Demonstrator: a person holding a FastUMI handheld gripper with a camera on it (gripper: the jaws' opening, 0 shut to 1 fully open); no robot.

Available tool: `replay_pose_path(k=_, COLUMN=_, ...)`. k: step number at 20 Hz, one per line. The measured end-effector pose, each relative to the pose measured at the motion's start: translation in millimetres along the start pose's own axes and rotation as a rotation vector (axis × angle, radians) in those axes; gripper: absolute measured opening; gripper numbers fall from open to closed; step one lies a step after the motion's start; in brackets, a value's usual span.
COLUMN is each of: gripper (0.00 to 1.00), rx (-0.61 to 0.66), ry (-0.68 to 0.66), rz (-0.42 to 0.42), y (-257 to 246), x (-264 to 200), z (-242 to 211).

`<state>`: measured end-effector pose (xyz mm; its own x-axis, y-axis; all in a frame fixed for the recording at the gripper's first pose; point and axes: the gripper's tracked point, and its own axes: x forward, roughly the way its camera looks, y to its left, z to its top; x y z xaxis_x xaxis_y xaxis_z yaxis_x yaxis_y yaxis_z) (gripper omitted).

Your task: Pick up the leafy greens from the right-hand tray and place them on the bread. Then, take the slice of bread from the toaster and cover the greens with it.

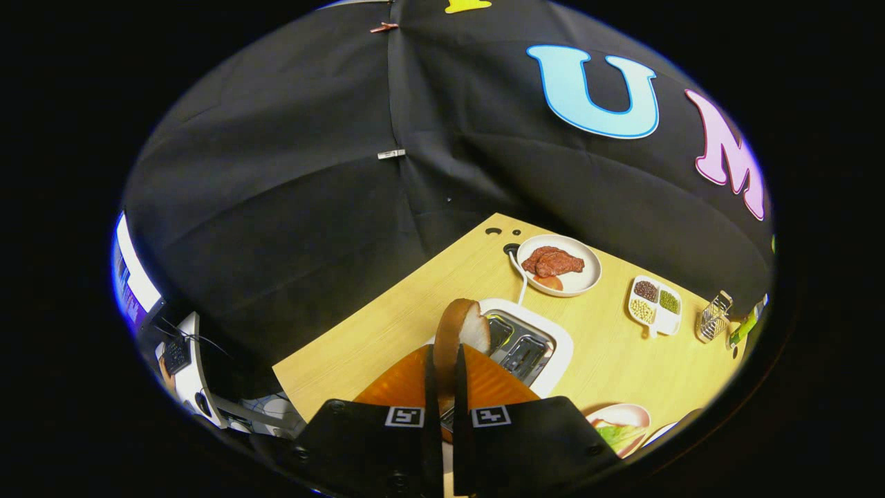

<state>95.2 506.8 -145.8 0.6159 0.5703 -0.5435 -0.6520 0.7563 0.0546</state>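
The gripper (446, 366) fingers are pinching the bread slice (462, 332) upright, clear above the white toaster (553, 346) on the counter (387, 325), with greens (617, 436) lying in a dish beside the fingers, so covering is apparently still outstanding.

The gripper (446, 387) sits low in the middle of the frame, its two fingers closed on a slice of bread (460, 332) that stands up between them. Directly beyond it, on the table (387, 311), lies the toaster (529, 346). Further back, toward the table's far corner, a plate of meat (559, 265) rests. To the right of that plate lies a divided dish of beans (655, 305), and further right again a small wire basket (713, 317). At the lower right of the frame, beside the right finger, a plate holding the leafy greens (619, 434) sits on the table.
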Motion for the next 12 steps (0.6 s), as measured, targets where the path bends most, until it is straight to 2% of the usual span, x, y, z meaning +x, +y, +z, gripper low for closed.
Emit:
replay_pose_path(k=3, gripper=0.1, rx=-0.003, ry=-0.065, rz=-0.02, y=-11, x=-19, z=22)
replay_pose_path(k=6, gripper=0.1, rx=0.059, ry=-0.102, rz=-0.016, y=-21, x=-35, z=33)
replay_pose_path(k=12, gripper=0.1, rx=0.156, ry=-0.161, rz=-0.061, y=-68, x=-67, z=48)
